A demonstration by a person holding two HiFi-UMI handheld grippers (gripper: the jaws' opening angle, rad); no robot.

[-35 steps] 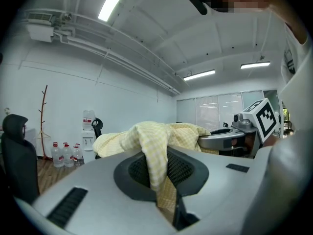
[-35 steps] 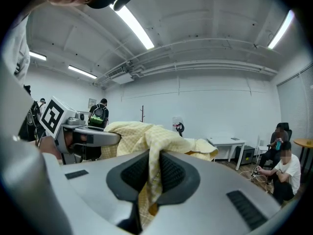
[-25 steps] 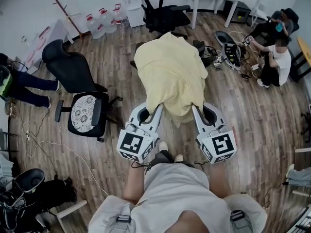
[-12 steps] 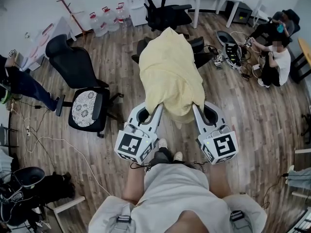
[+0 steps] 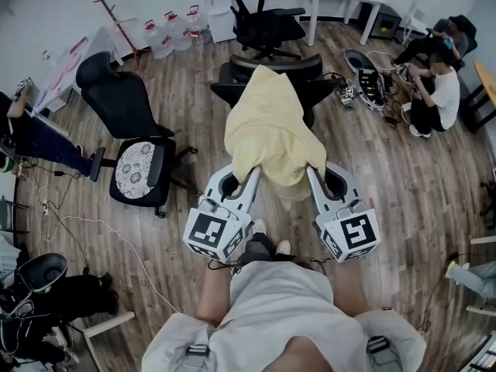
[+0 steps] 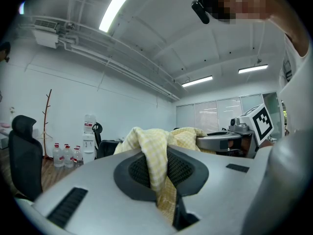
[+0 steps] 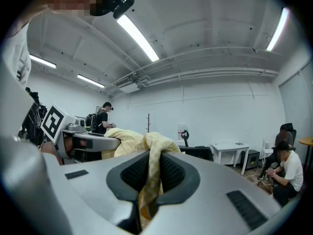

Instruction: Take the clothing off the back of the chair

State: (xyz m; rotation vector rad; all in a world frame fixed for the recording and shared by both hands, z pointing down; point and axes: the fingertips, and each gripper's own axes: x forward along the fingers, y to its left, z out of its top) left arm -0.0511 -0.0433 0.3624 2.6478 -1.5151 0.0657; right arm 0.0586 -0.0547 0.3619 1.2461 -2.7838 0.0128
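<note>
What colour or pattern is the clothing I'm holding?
Pale yellow clothing with fine checks, clearest in the left gripper view.

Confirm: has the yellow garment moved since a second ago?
Yes. The yellow garment has slid down-frame in the head view, off the black chair, whose backrest now shows behind it.

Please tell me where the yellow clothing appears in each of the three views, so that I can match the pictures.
Head view: the yellow clothing is at the centre, just beyond both marker cubes.
Left gripper view: lower centre, clamped in the left hand-held gripper.
Right gripper view: lower centre, clamped in the right hand-held gripper.
Shared landmark: the white water dispenser by the far wall.
</note>
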